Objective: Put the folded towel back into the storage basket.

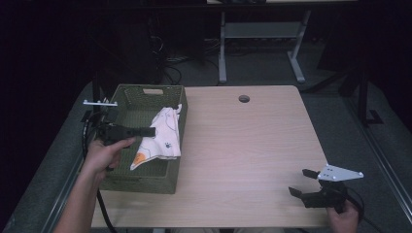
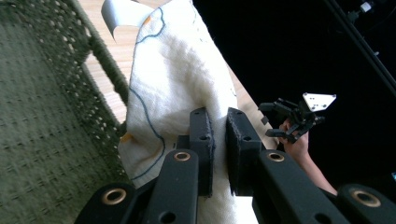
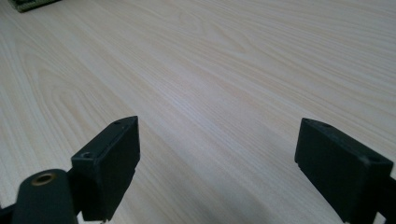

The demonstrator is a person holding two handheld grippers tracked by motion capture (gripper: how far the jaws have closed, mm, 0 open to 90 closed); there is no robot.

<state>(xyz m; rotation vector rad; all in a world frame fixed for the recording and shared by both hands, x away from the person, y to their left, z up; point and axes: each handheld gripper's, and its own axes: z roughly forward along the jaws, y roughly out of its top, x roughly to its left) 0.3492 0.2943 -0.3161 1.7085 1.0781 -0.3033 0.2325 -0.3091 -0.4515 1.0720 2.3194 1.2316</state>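
Left claw (image 2: 218, 140) clamped on cloth (image 2: 177, 79)

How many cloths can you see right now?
1: a white printed cloth draped over the green basket's right rim, pinched by the left hand-held gripper. Others could lie hidden beneath.

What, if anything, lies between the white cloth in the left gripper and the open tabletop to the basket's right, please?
Only the green basket's right wall, over which the white cloth drapes; the left gripper grips it, and the tabletop beyond looks bare.
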